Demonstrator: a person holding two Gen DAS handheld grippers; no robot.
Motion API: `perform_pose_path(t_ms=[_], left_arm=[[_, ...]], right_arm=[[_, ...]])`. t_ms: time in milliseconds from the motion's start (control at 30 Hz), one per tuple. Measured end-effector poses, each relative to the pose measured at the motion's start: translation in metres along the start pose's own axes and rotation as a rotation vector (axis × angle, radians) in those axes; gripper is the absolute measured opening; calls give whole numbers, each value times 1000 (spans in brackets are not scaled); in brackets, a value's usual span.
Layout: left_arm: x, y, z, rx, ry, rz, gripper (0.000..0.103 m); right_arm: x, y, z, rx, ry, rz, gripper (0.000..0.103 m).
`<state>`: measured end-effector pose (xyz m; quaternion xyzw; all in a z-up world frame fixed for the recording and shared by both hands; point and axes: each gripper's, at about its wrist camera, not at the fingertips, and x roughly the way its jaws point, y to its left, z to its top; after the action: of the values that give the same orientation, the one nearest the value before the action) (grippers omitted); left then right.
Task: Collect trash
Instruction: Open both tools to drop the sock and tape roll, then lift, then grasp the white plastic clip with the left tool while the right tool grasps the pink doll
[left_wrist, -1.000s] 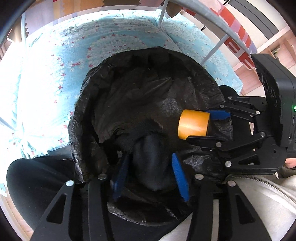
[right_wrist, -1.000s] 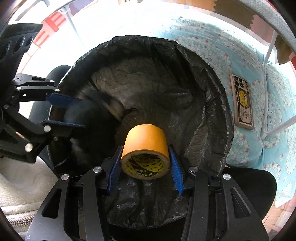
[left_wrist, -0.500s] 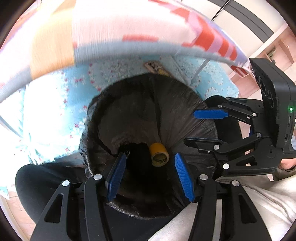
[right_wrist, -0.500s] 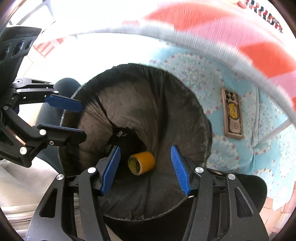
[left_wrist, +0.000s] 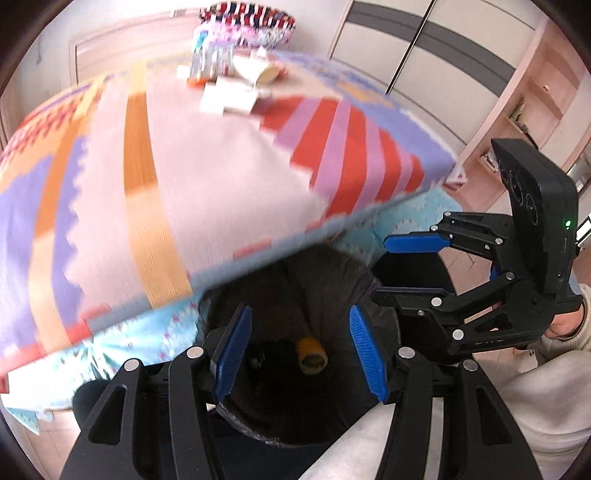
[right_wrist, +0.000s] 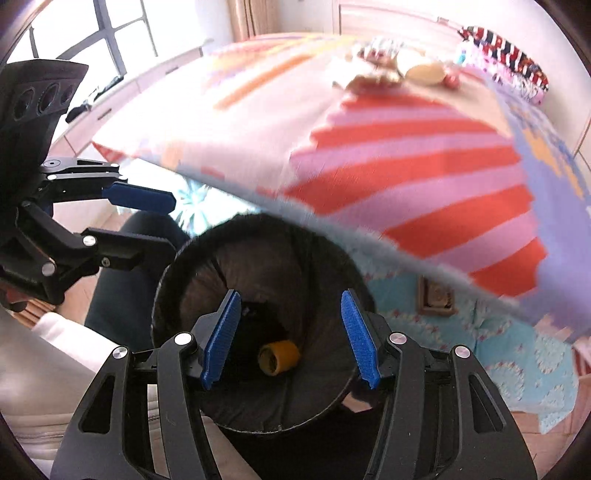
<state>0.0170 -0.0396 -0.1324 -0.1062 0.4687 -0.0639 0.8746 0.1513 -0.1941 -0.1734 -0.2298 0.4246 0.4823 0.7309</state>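
The yellow tape roll (right_wrist: 277, 357) lies on its side at the bottom of the black trash bag (right_wrist: 325, 384), next to some dark thing too dim to make out. The left gripper (left_wrist: 301, 354) and the right gripper (right_wrist: 290, 339) both hang above the bag's mouth with their blue fingers (right_wrist: 221, 339) spread wide and holding nothing. Past the bag is a tabletop with a striped cloth (left_wrist: 221, 162), blurry here, with small bits (left_wrist: 236, 85) lying at its far end, and a blue flowery mat (right_wrist: 491, 343) is on the floor under it.
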Motion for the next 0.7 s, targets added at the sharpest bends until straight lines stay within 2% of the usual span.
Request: perform_pose_path(t_ms=[333, 600, 700], left_arm=[[-25, 1, 41, 58, -101, 10, 53], [-29, 15, 66, 47, -137, 18, 53], [-26, 22, 77, 48, -149, 34, 64]], right_arm=[[-34, -16, 27, -9, -109, -15, 56], [-44, -27, 53, -23, -158, -23, 57], [-45, -31, 60, -30, -166, -26, 57]])
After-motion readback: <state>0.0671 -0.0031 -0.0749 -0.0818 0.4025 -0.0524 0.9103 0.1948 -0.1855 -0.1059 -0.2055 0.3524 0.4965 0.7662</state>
